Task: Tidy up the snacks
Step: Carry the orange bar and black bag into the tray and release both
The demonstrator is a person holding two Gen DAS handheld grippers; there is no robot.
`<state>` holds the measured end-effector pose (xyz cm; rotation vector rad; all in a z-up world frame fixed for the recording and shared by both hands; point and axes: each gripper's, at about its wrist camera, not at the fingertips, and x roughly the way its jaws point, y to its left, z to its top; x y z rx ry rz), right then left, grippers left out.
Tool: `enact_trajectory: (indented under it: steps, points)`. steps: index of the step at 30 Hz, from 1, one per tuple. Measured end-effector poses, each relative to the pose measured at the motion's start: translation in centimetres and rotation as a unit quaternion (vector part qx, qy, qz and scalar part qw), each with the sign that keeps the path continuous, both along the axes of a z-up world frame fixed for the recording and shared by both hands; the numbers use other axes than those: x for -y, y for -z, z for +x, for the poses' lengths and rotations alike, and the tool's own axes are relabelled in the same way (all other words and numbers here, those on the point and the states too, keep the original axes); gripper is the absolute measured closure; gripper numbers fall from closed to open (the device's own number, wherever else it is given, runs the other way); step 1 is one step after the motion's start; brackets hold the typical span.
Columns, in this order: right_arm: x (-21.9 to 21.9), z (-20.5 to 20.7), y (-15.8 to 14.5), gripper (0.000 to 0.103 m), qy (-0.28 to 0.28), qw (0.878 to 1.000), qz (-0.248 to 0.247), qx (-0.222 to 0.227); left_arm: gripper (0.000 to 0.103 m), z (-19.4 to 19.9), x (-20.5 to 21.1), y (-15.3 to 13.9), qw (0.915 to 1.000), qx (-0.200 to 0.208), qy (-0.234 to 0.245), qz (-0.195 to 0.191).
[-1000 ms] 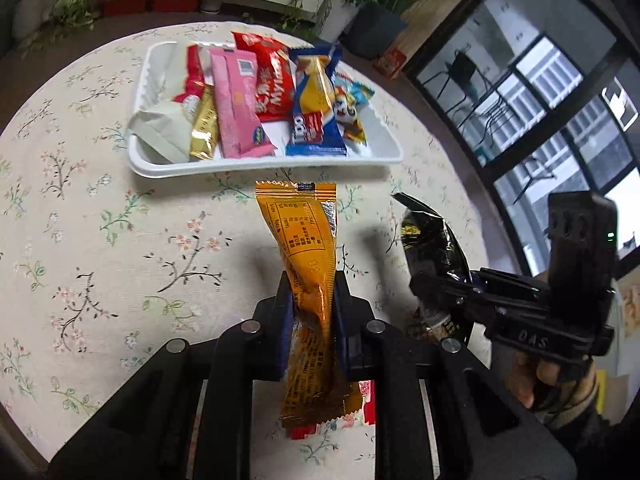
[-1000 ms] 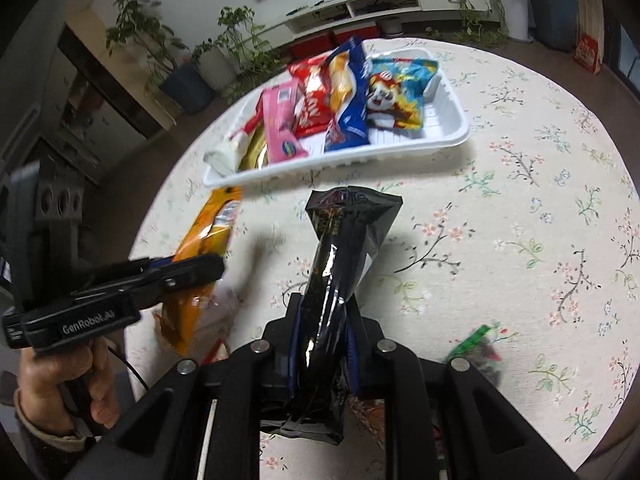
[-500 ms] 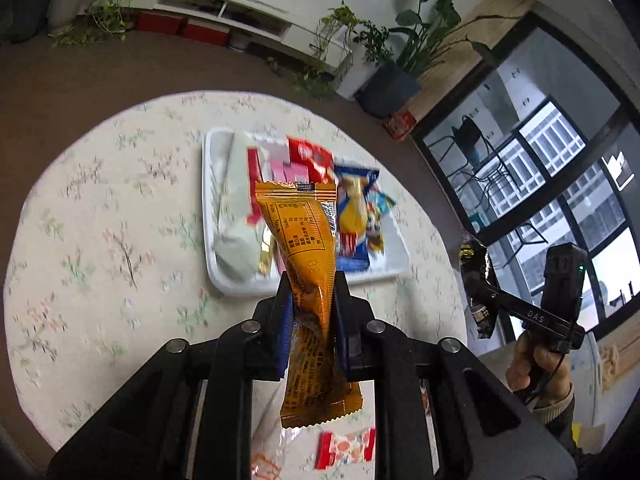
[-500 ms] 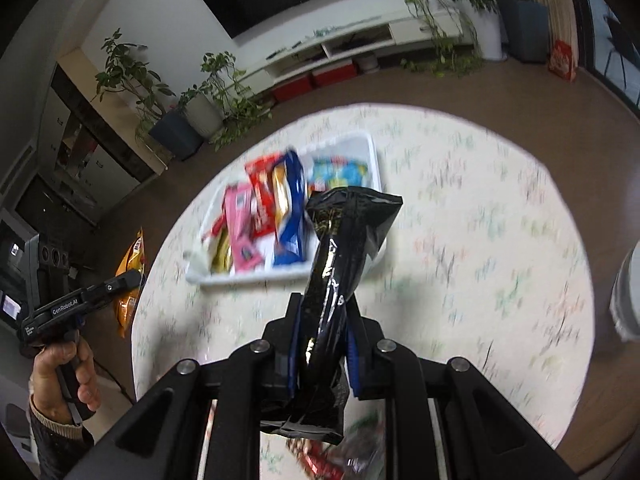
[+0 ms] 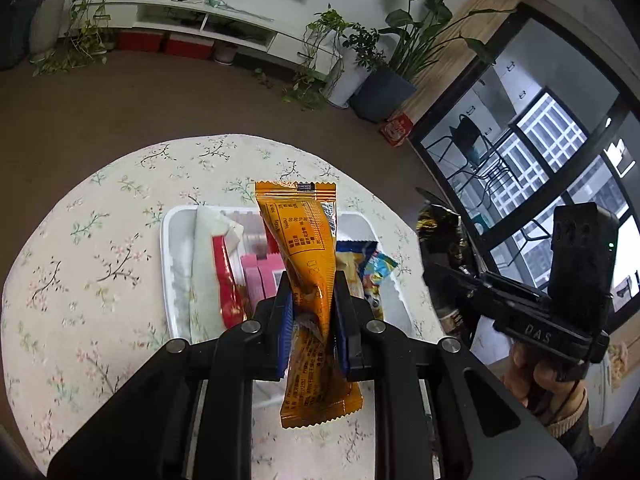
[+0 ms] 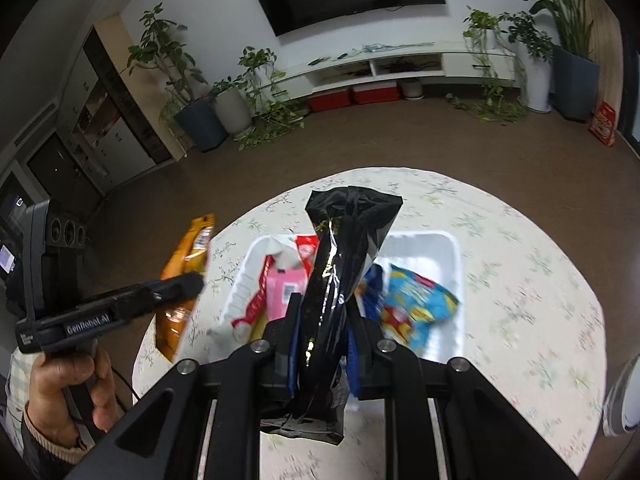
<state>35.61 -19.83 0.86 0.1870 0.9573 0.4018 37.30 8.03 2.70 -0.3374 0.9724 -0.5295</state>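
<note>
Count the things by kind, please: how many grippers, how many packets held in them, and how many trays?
Grippers: 2, the left gripper and the right gripper
Held packets: 2, the orange packet and the black packet
Trays: 1, the tray
Total: 5

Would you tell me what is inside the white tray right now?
The white tray holds a light blue packet, a pink packet, a red packet and a whitish wrapper. The held black packet hides the tray's middle.
</note>
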Motion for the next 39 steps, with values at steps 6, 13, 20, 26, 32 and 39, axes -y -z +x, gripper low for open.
enact_trajectory:
  steps: [6, 13, 20, 26, 32, 39]
  points:
    - [-3.4, 1.6, 2.8, 0.083, -0.023, 0.999, -0.035, -0.013, 0.087, 2.5, 1.3, 3.0, 0.9999, -0.012, 0.005, 0.009]
    - [-3.8, 3.2, 5.6, 0.083, -0.012, 0.997, -0.076, -0.025, 0.087, 4.4, 2.7, 6.0, 0.9996, -0.013, 0.008, 0.025]
    - [-4.1, 4.0, 7.4, 0.083, -0.011, 0.995, -0.094, -0.032, 0.087, 4.9, 4.4, 8.1, 0.9989, -0.010, 0.006, 0.045]
    - [-4.0, 4.4, 8.5, 0.082, -0.005, 0.995, -0.096, -0.036, 0.086, 5.0, 5.1, 9.4, 0.9980, -0.012, -0.004, 0.062]
    - [-4.0, 4.5, 8.6, 0.082, -0.010, 0.994, -0.098, -0.036, 0.086, 5.0, 5.4, 10.6, 0.9972, -0.018, 0.000, 0.073]
    - [-4.2, 4.6, 8.7, 0.081, -0.009, 0.995, -0.097, -0.035, 0.085, 4.7, 5.8, 10.6, 0.9966, -0.017, 0.005, 0.080]
